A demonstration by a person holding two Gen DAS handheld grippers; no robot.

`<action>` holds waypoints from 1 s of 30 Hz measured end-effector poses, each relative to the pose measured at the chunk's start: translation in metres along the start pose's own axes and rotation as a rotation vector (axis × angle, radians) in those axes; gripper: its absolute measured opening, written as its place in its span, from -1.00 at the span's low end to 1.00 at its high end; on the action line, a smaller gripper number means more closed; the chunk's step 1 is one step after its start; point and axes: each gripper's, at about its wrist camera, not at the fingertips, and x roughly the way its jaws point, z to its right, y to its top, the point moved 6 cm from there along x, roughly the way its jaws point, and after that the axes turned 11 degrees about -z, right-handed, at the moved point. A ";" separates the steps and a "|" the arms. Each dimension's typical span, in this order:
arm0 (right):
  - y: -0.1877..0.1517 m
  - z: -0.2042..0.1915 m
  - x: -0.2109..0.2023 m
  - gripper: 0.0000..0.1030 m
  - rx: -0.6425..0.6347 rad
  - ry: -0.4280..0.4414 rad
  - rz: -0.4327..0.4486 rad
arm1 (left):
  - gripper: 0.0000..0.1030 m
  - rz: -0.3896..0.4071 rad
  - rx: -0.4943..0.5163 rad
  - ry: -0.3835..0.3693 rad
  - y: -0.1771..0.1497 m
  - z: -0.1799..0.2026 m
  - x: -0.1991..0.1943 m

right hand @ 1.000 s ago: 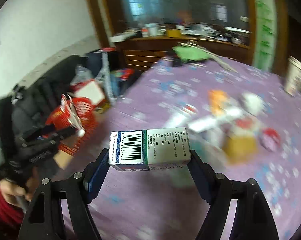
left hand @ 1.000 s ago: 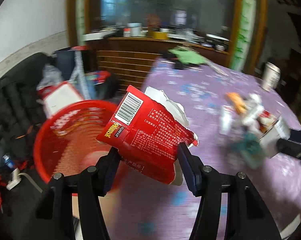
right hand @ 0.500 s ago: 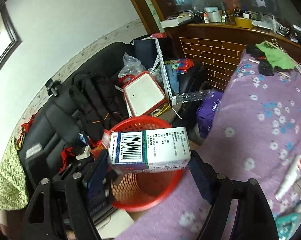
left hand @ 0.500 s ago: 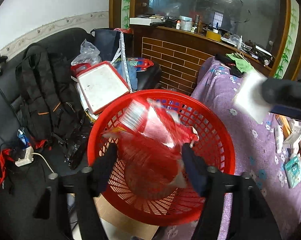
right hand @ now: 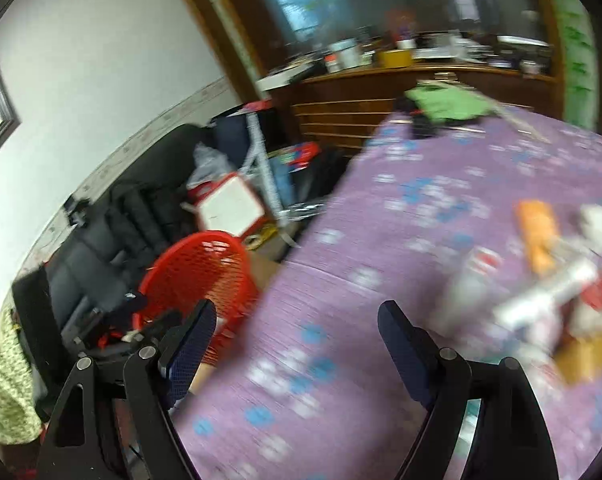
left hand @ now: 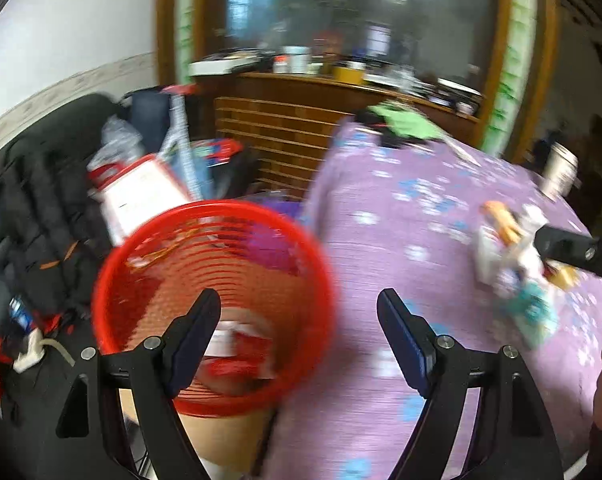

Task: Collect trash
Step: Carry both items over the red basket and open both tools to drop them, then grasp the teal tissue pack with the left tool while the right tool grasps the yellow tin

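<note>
Both tools are empty. The left hand-held gripper (left hand: 299, 312) has its jaws spread wide at the bottom centre of its frame, with nothing between them, and hangs over the near rim of the red basket (left hand: 113, 280), which fills the lower left. Red and white wrappers (left hand: 237, 354) lie in the basket's bottom. The right hand-held gripper (right hand: 297, 322) is just as wide and empty, low in its frame above the purple flowered bench (right hand: 401, 240).

The remaining trash pile (right hand: 557, 288) sits at the right edge of the right wrist view, ahead and to the right of that gripper. It is blurred, so single pieces are hard to tell apart. An orange packet (right hand: 539, 236) at its upper edge runs lengthwise up and down the frame, and a white tube-like piece (right hand: 549, 296) below it slants from lower left to upper right. The right gripper looks nearer the pile, so the next pick probably falls to it.
</note>
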 end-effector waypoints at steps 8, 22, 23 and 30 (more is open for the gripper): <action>-0.053 0.114 -0.093 0.68 0.160 -0.232 0.153 | 0.61 -0.065 0.203 -0.134 -0.016 0.132 0.017; -0.085 0.214 -0.130 0.69 0.398 -0.237 0.206 | 0.65 -0.363 0.119 -0.272 -0.026 0.244 0.096; -0.087 0.215 -0.130 0.69 0.398 -0.232 0.206 | 0.65 -0.362 0.113 -0.275 -0.024 0.249 0.100; -0.089 0.228 -0.115 0.79 0.419 -0.226 0.180 | 0.64 -0.314 0.210 -0.208 -0.031 0.273 0.111</action>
